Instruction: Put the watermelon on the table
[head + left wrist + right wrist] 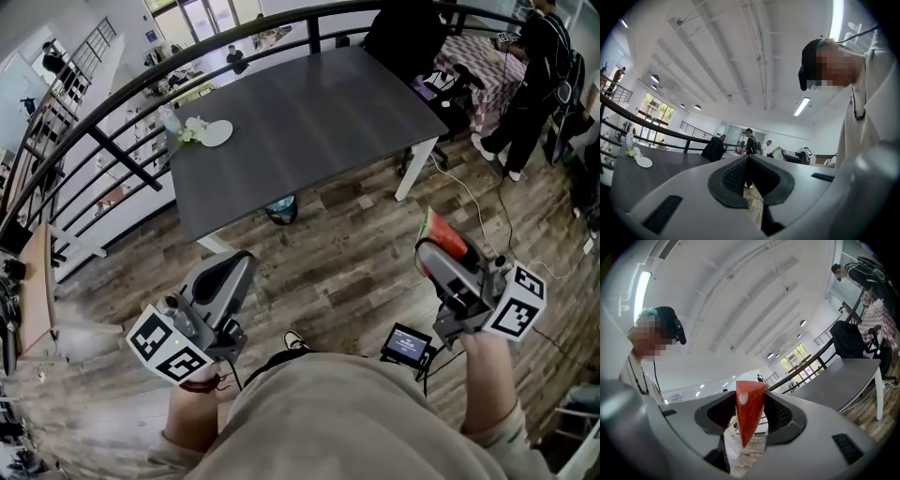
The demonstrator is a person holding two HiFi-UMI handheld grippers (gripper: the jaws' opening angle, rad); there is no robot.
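Low at 7 o'clock in the head view: left claw (236,265), pointing toward 1 o'clock. Jaws pressed together at the tips, with nothing between them in the left gripper view.

Up at 12 o'clock: dark grey table (309,112), carrying things only at its 9 o'clock end. There, a white plate (217,133), a small bunch of flowers (190,132) just beside it at 9 o'clock, and a clear bottle (171,118) near the edge by the black railing (103,141). Plank floor (347,253) between the table and both claws.

At 4 o'clock in the head view: right claw (434,251), pointing toward 11 o'clock and pinching the watermelon (444,233). A red wedge with a green rind, standing between the two pads, both pressing on its sides. In the right gripper view, broad end up at 12 o'clock, level with the jaw tips, and narrow point hanging toward 6 o'clock. Watermelon held over the floor, well apart from the table, with the table's near right corner at about 12 o'clock from it.
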